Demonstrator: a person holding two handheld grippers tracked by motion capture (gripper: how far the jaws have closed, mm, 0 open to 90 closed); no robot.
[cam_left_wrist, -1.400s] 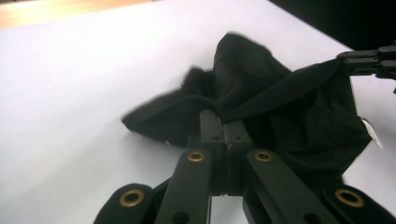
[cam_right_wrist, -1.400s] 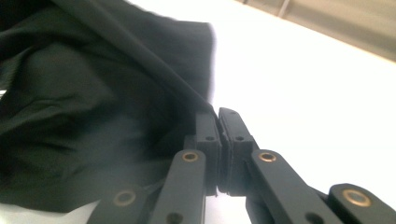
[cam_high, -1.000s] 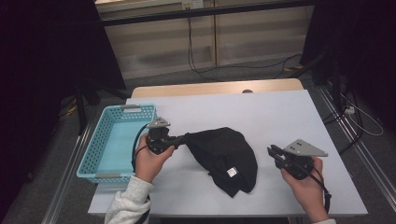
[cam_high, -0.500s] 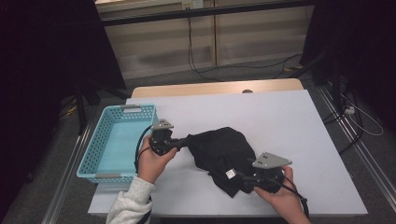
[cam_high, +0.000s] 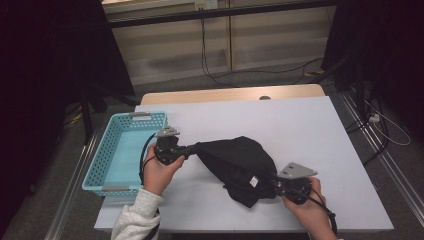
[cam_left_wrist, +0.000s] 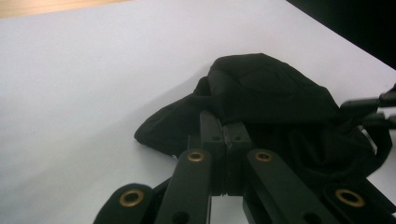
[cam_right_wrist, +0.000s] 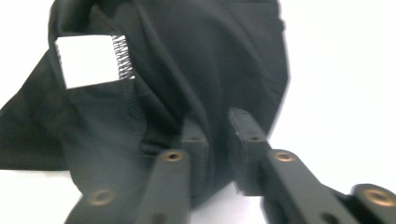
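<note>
Garment: black cloth garment (cam_high: 240, 167), bunched on the white worktop (cam_high: 310, 135) a little toward 6 o'clock of centre; a white sewn-in label (cam_right_wrist: 86, 60) faces up near its 5 o'clock edge.
Basket: light-blue basket (cam_high: 102, 160) at 9 o'clock of the garment, on the worktop's edge; nothing seen inside.
Left gripper: left gripper (cam_left_wrist: 223, 133) at the garment's 9 o'clock corner, jaws pressed together on a pinch of the cloth.
Right gripper: right gripper (cam_right_wrist: 219, 133) at the garment's 5 o'clock edge; jaws have just been closing, now narrow, with a fold of black cloth between them. The pads look to be on the fabric, though the picture is blurred there.
Step in hand: judged as taking a second hold, so that the garment is held at two separate points.
Next move: likely confirm the right-hand pinch has caught the cloth, then lift or draw the two holds apart to spread the garment. Whether it then goes to the basket I cannot tell.
Risk: a thin pinch may slip out once tension comes on.
</note>
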